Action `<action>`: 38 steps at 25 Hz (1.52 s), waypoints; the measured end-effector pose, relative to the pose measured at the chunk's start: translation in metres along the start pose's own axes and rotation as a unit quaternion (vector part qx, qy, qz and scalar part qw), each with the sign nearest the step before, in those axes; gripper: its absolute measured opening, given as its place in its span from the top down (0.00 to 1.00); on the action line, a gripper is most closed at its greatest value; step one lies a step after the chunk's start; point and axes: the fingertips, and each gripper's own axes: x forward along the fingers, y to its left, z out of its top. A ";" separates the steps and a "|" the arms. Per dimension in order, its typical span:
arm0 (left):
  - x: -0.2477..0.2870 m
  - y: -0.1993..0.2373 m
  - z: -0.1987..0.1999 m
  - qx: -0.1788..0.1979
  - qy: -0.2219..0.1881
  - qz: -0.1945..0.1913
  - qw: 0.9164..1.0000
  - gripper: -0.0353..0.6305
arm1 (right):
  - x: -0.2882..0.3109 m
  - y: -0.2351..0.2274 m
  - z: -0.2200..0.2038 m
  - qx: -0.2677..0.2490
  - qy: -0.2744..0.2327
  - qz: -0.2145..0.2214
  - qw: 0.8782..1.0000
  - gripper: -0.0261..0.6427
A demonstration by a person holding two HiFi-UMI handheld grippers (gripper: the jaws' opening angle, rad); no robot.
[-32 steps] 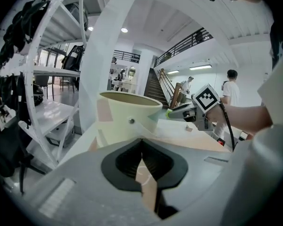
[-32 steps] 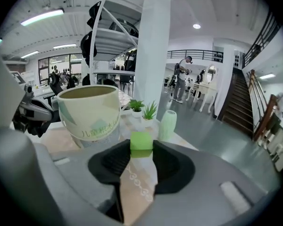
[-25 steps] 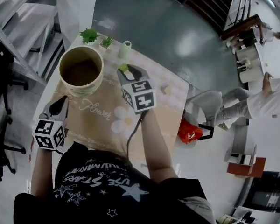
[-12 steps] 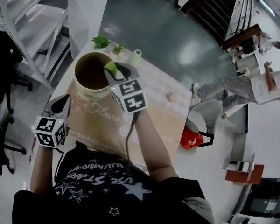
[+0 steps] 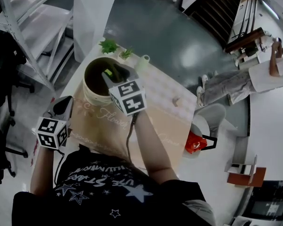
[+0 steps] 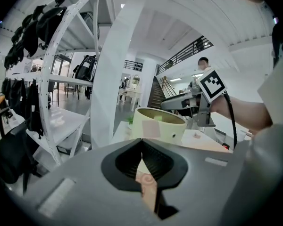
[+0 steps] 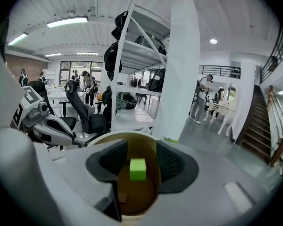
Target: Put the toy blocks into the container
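Right fingers (image 7: 172,164) seemingly clear of block (image 7: 137,168)

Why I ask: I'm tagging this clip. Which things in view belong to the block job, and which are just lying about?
Job in hand: green block, loose in the right hand-held gripper, whose jaws have just been opening; cream container below it; brown block inside; pale block on the mat.
Lying about: potted plants, white cup, red bag, shelving rack.
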 end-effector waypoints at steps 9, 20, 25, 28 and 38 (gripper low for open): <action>0.002 -0.011 -0.005 0.008 0.010 -0.017 1.000 0.93 | -0.013 -0.008 -0.006 0.021 -0.010 -0.024 0.999 0.67; 0.012 -0.071 -0.013 0.025 0.025 -0.052 0.998 0.93 | -0.073 -0.044 -0.036 0.056 -0.032 -0.066 0.996 0.67; 0.023 -0.114 -0.012 0.043 0.031 -0.083 0.995 0.93 | -0.106 -0.068 -0.062 0.073 -0.028 -0.089 0.993 0.67; 0.034 -0.142 -0.015 0.052 0.038 -0.104 0.993 0.93 | -0.131 -0.086 -0.085 0.086 -0.021 -0.109 0.990 0.67; 0.084 -0.246 -0.018 0.098 0.060 -0.178 0.977 0.93 | -0.223 -0.160 -0.180 0.147 0.011 -0.189 0.971 0.67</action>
